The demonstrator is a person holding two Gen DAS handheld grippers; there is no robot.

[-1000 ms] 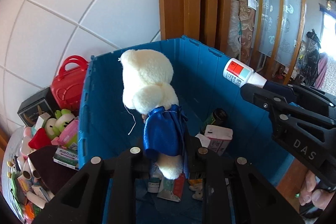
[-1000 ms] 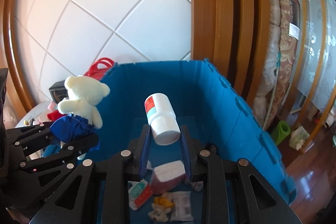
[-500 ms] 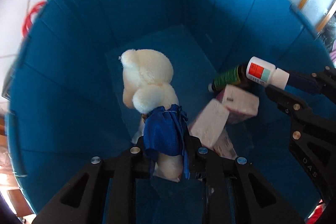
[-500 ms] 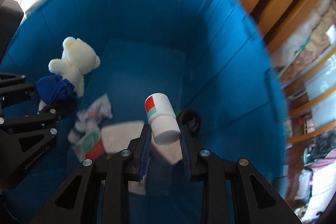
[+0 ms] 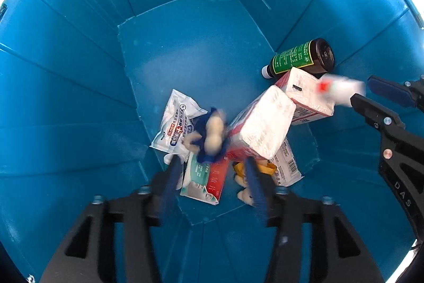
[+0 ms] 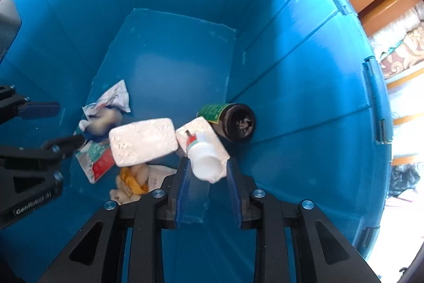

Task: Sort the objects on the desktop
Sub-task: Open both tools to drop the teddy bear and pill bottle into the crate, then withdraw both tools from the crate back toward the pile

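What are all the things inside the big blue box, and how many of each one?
box: 1, blue, around everything
teddy bear: 1, cream with blue cloth, blurred, free of the left gripper's opening jaws, over the packets
brown bottle: 1, dark brown with green label, lying on its side by the far right wall
tissue packs: 2, white with red, leaning together mid floor
wipes packet: 1, white with blue print, left of the bear
flat packet: 1, green, white and red, on the floor under the bear
yellow toy: 1, yellow and cream, partly hidden under the tissue packs
white bottle: 1, white with red label, between the right gripper's pads
left gripper: 1, black, blue pads
right gripper: 1, black, blue pads
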